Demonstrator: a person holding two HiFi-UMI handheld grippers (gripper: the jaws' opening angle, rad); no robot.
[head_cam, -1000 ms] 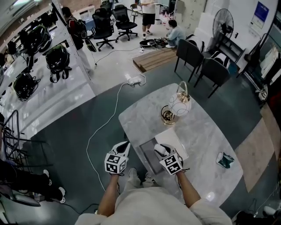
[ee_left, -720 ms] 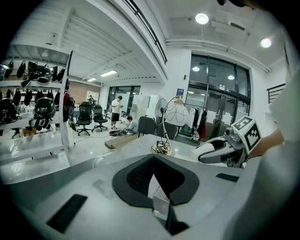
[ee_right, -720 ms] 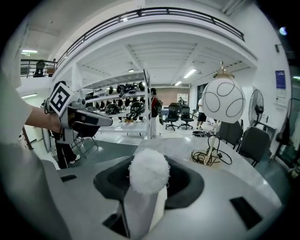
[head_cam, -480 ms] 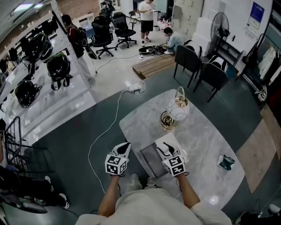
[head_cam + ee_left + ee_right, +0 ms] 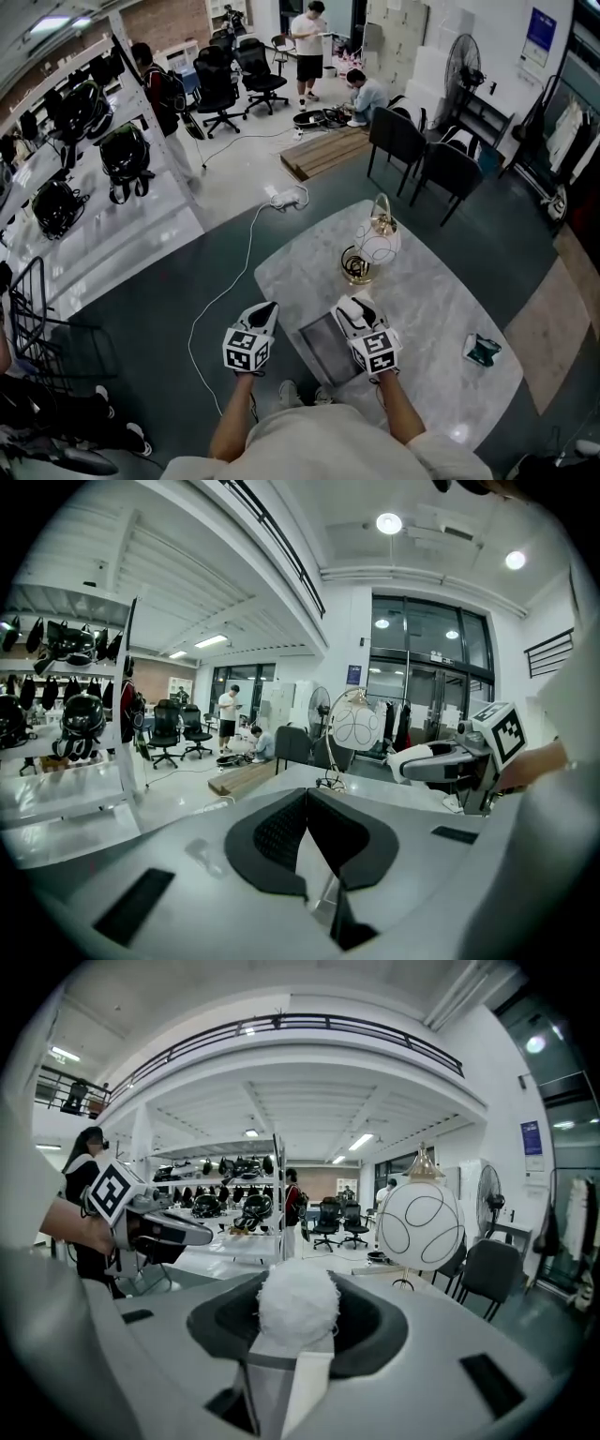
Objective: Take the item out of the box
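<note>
My right gripper [image 5: 298, 1290] is shut on a white fluffy ball [image 5: 298, 1303] that sits on a flat white stem. In the head view the right gripper [image 5: 352, 306] hangs over the far end of the shallow grey box [image 5: 322, 349] at the near edge of the marble table [image 5: 431, 300]. Left of the box, off the table's edge, my left gripper [image 5: 266, 309] is held level, and its jaws [image 5: 305, 795] meet at the tips with nothing between them. Each gripper shows in the other's view: the right gripper [image 5: 417, 761] and the left gripper [image 5: 178, 1232].
A white globe lamp [image 5: 378, 234] on a brass ring base stands mid-table just beyond the right gripper. A small teal object [image 5: 482, 349] lies at the table's right. A white cable [image 5: 225, 272] runs across the floor to the left. Chairs and people are far behind.
My right gripper has moved up and forward from the box with the white item in it. The white sheet beside the box is now hidden under it. The left gripper has barely moved.
</note>
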